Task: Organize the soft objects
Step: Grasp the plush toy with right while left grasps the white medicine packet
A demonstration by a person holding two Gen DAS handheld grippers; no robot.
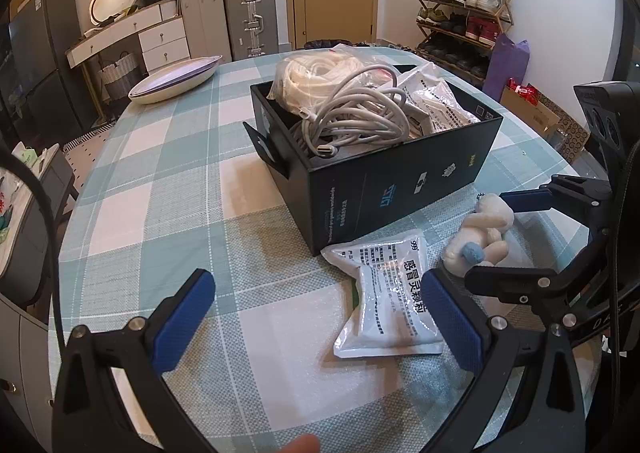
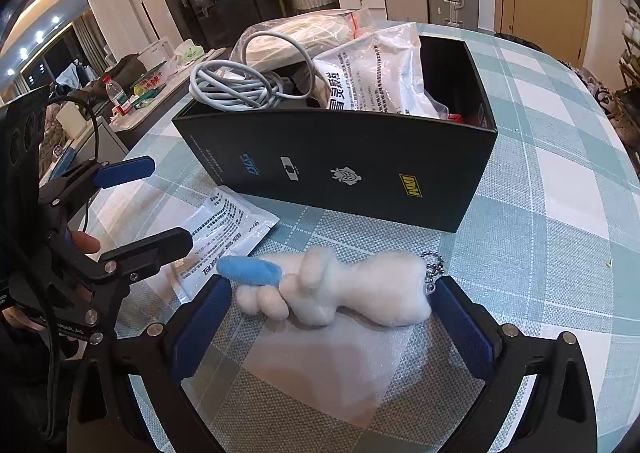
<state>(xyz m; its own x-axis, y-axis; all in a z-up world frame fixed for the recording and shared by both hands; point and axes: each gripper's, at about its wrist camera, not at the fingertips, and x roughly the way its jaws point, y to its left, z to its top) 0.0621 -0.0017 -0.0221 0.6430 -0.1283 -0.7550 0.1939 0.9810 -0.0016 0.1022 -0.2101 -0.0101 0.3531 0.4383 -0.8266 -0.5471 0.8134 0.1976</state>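
A white plush toy [image 2: 340, 289] with a blue part and a bead chain lies on the checked tablecloth; it also shows in the left wrist view [image 1: 482, 231]. My right gripper [image 2: 332, 301] is open, its jaws on either side of the toy. My left gripper [image 1: 316, 317] is open and empty, with a white medicine pouch [image 1: 390, 301] lying just inside its right finger; the pouch also shows in the right wrist view [image 2: 224, 229]. A black box [image 1: 400, 181], also in the right wrist view [image 2: 340, 169], holds coiled white cables [image 1: 352, 113] and plastic bags [image 2: 376, 73].
A white oval dish [image 1: 176, 79] sits at the table's far left. Suitcases [image 1: 250, 17], a dresser and a shoe rack [image 1: 464, 13] stand beyond the table. A side counter with a bottle [image 2: 118, 93] lies left in the right wrist view.
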